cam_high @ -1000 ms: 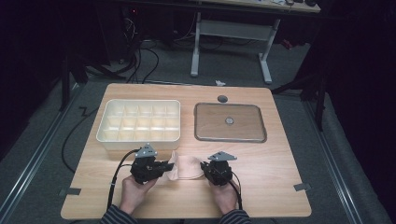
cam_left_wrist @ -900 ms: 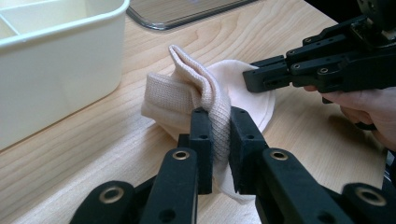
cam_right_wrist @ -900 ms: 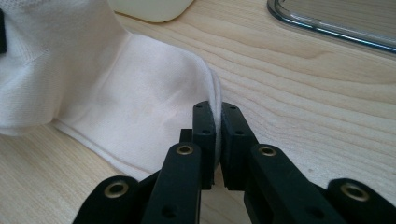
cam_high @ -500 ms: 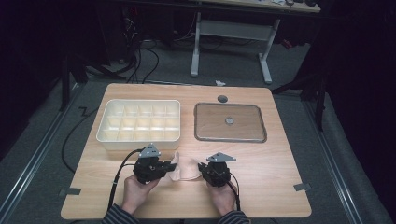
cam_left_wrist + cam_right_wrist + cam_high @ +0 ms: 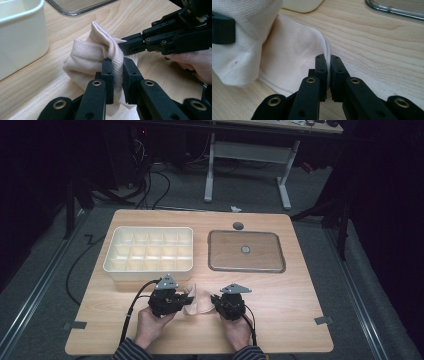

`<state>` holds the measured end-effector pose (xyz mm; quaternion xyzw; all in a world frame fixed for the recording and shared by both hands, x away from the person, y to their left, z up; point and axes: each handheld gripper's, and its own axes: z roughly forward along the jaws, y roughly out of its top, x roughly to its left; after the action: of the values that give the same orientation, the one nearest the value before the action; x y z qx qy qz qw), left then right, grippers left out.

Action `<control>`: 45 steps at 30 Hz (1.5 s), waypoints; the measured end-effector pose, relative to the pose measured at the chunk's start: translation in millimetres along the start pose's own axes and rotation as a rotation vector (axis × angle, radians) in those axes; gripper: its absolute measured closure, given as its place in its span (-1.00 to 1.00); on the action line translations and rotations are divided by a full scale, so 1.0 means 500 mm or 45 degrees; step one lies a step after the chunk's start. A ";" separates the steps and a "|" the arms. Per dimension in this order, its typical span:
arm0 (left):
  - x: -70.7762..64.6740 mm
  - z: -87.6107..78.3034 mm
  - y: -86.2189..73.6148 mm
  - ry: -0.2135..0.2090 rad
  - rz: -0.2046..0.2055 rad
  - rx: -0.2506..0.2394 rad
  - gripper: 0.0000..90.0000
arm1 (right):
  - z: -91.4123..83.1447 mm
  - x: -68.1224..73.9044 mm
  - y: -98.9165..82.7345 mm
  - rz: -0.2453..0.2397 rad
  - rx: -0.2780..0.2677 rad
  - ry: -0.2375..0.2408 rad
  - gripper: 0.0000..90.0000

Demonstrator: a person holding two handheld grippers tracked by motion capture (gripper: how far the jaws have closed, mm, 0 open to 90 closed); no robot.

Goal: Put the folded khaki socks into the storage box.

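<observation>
**Two-Point Hold on a Cloth, Near Edge of the Surface**

The surface [image 5: 300,320] carries three things. A white compartment tray [image 5: 150,251] lies at 11 o'clock from the cloth, empty as far as the high view shows. A flat clear lid [image 5: 246,251] with a centre knob lies at 1 o'clock. Both are well apart from the working zone, so nothing blocks the grippers; the tray wall is merely near the cloth on the left gripper's side.

The cloth [image 5: 197,303], a pale knitted piece, sits at the near middle of the surface, between the two grippers. It is bunched and partly lifted, which suggests it is being held at two points to fold or stretch it.

The left gripper [image 5: 118,75] has its jaws almost fully closed, pinching a thick ribbed fold of the cloth. The right gripper [image 5: 328,75] has its jaws closed to a narrow slit on a thin edge of the same cloth. Opposed holds at 9 and 3 o'clock keep the fabric controlled from both ends.
</observation>
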<state>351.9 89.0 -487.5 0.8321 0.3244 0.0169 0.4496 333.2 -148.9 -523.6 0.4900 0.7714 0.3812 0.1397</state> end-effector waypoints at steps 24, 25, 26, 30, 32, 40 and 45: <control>-0.010 0.036 0.014 0.003 0.056 0.068 0.81 | 0.006 0.002 -0.004 0.019 -0.011 0.021 0.91; -0.010 0.038 0.014 0.004 0.057 0.071 0.81 | 0.006 0.002 -0.004 0.019 -0.010 0.022 0.91; -0.010 0.040 0.013 0.006 0.060 0.074 0.81 | 0.005 0.002 -0.004 0.023 -0.010 0.021 0.91; -0.009 0.046 0.012 0.008 0.056 0.081 0.81 | 0.006 0.003 -0.005 0.023 -0.006 0.024 0.91; -0.009 0.047 0.012 0.009 0.056 0.084 0.81 | 0.007 0.004 -0.005 0.024 -0.005 0.026 0.91; -0.009 0.047 0.007 0.016 0.047 0.090 0.81 | 0.011 0.009 -0.008 0.020 -0.005 0.033 0.91; -0.013 0.057 0.006 0.012 0.016 0.097 0.81 | 0.014 0.011 -0.008 0.015 0.001 0.037 0.91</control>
<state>357.5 63.3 -500.9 0.8506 0.3215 0.0112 0.4160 331.8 -142.0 -530.3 0.4890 0.7707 0.3886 0.1262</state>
